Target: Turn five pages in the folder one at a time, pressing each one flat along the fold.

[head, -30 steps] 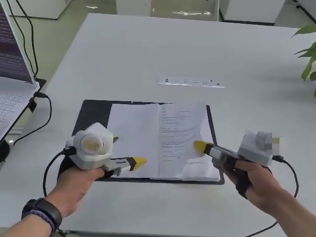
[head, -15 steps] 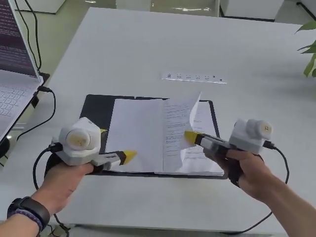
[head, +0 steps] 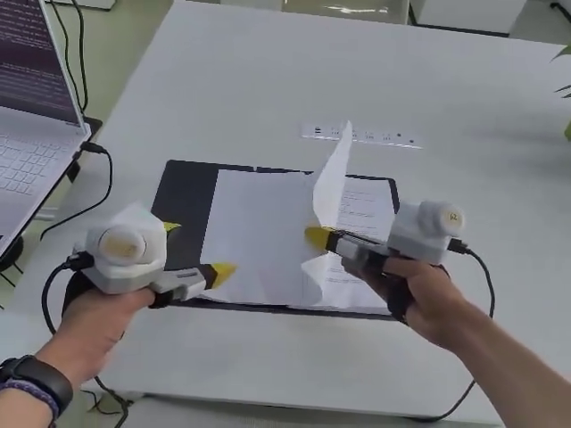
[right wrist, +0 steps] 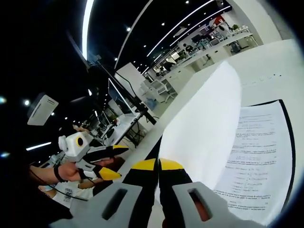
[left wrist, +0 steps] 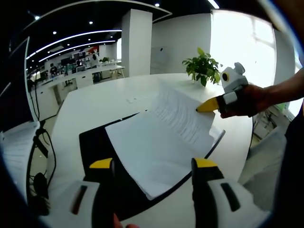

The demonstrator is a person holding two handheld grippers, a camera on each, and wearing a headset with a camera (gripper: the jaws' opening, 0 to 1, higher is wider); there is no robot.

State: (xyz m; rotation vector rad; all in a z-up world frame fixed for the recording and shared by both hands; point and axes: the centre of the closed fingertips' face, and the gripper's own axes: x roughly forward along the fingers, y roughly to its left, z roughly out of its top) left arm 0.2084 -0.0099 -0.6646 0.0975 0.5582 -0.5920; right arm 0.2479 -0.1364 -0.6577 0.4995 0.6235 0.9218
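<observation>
A black folder [head: 184,198] lies open on the white table, with white pages [head: 257,234] on its left half and printed sheets [head: 365,208] on its right. My right gripper [head: 315,237] is shut on one page [head: 330,178], which stands nearly upright over the fold; in the right gripper view that page [right wrist: 202,123] rises from between the yellow tips [right wrist: 157,165]. My left gripper [head: 214,272] hovers open near the folder's front left edge. The left gripper view has its jaws [left wrist: 152,164] apart over the folder [left wrist: 95,142], the lifted page [left wrist: 183,118] ahead.
An open laptop [head: 27,116] with cables sits at the table's left. A power strip [head: 361,135] lies beyond the folder. A potted plant [left wrist: 203,69] stands at the far right side.
My right gripper has carried the page up and leftward, from curled low over the right half to nearly upright above the fold. The left gripper has stayed by the folder's front left.
</observation>
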